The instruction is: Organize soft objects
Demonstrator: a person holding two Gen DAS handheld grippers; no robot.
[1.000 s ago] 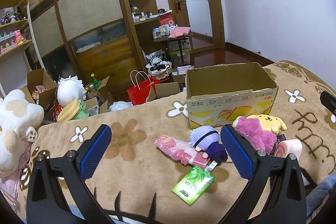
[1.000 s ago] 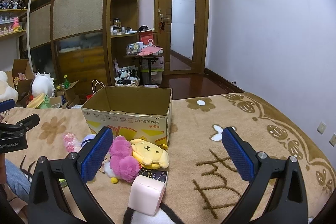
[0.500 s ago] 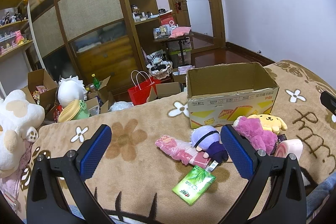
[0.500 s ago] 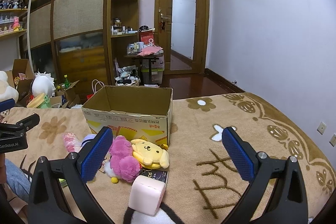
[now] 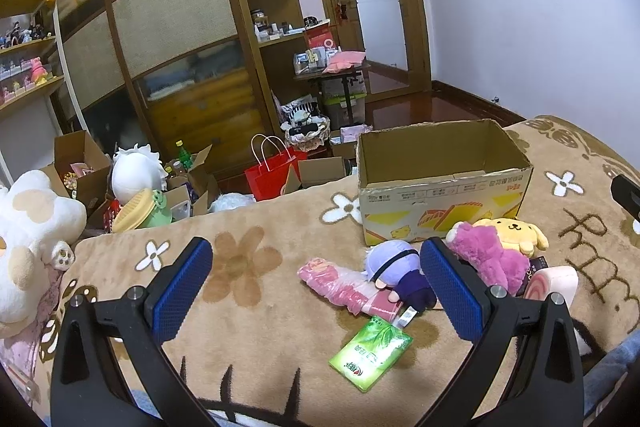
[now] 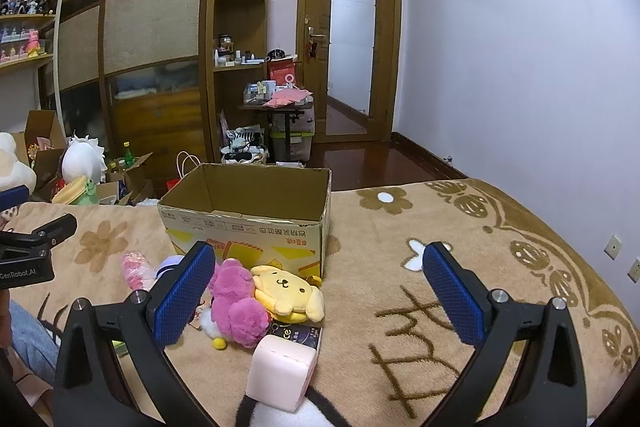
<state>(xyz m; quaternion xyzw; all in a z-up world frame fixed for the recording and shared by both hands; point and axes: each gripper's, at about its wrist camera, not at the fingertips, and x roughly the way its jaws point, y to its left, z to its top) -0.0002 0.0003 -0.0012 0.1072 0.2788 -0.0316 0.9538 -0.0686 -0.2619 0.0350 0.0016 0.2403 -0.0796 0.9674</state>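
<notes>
An open cardboard box point(image 5: 440, 183) stands on the beige blanket; it also shows in the right wrist view point(image 6: 252, 215). In front of it lie a yellow dog plush point(image 5: 514, 233) point(image 6: 290, 293), a magenta plush point(image 5: 490, 261) point(image 6: 236, 307), a purple-haired doll point(image 5: 398, 269), a pink packet point(image 5: 340, 285), a green tissue pack point(image 5: 370, 353) and a pink roll-shaped block point(image 6: 282, 371) point(image 5: 554, 281). My left gripper point(image 5: 316, 293) is open and empty, hovering before the toys. My right gripper point(image 6: 318, 297) is open and empty above the plush pile.
A large white plush point(image 5: 28, 231) sits at the blanket's left edge. Beyond the bed are open boxes, a red bag point(image 5: 272, 173), a white round plush point(image 5: 134, 173) and a wardrobe. The blanket to the right point(image 6: 460, 247) is bare. A dark packet point(image 6: 298, 333) lies under the toys.
</notes>
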